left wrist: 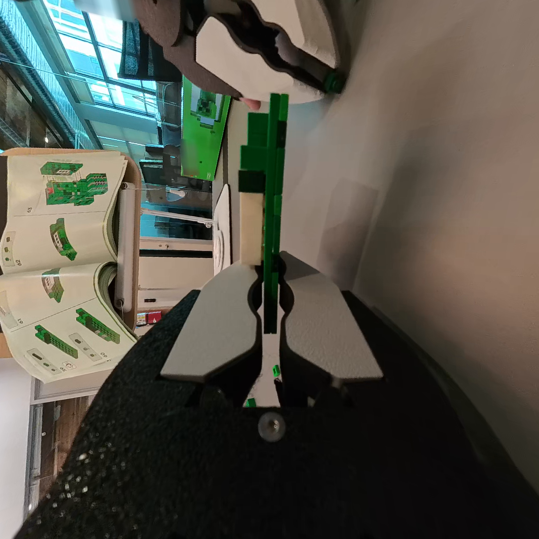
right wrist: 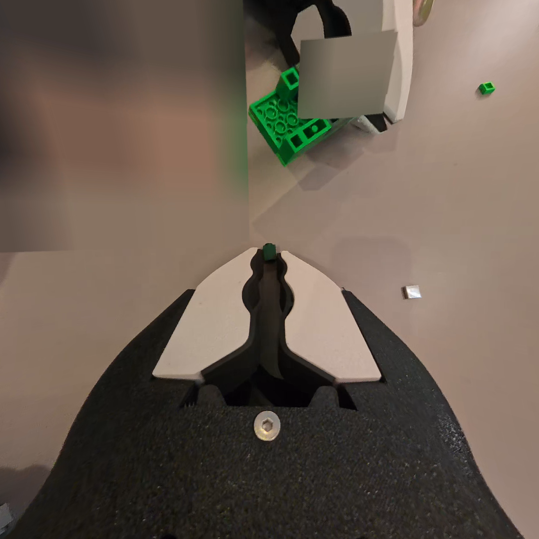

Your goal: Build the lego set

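Between both grippers' tips, green pieces sit clamped.

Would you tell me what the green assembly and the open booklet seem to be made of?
Green assembly: looks like hard moulded plastic, smooth with a slight sheen, sharp-edged stacked plates. Booklet: apparently printed paper, matte to lightly coated, its thin pages curling and fanning at the edges.

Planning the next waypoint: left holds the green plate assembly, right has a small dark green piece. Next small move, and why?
Probably bring the right gripper toward the green assembly and line the small dark green piece up over it. That piece is pinched at the fingertips, apart from the build, while the left gripper is clamped on the assembly's edge. The exact target stud can't be told.
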`<state>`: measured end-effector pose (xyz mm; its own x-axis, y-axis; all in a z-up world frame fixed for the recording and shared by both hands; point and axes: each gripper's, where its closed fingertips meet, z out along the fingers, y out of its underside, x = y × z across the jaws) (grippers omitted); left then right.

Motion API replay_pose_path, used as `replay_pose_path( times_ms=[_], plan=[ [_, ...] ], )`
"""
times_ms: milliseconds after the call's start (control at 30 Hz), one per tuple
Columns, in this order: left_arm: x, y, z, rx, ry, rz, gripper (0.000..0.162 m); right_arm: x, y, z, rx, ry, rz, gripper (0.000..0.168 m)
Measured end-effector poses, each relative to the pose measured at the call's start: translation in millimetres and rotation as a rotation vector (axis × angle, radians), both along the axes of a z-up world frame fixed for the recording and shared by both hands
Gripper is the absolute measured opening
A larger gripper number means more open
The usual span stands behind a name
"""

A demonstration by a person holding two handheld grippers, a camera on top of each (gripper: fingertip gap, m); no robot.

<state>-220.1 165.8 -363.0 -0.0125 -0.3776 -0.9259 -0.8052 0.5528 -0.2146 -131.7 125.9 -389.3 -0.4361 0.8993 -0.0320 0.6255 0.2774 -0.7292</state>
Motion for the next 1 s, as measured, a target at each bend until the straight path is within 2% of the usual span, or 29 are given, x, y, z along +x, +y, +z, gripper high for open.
replay_pose_path(
  times_ms=[100,300,467,600,1000],
  plan=[
    [0.7,1.0,-1.5,0.025,0.036,0.01,0.006,-1.7,4.3,4.5,-0.05,-0.022,-0.083,0.008],
    [0.9,9.3,-3.0,0.127,0.184,0.112,0.006,-5.4,7.3,41.7,-0.156,-0.018,-0.418,0.008],
    [2.3,13.2,-9.0,0.224,0.373,0.185,0.006,-7.8,-7.4,44.1,-0.007,-0.122,-0.583,0.007],
    [10.4,7.3,-6.5,0.258,0.388,0.164,0.005,-9.6,-9.7,30.6,0.104,-0.237,-0.64,0.008],
    [15.5,3.1,-3.5,0.311,0.396,0.124,0.006,-19.4,-16.4,10.2,0.124,-0.367,-0.607,0.008]
  ],
)
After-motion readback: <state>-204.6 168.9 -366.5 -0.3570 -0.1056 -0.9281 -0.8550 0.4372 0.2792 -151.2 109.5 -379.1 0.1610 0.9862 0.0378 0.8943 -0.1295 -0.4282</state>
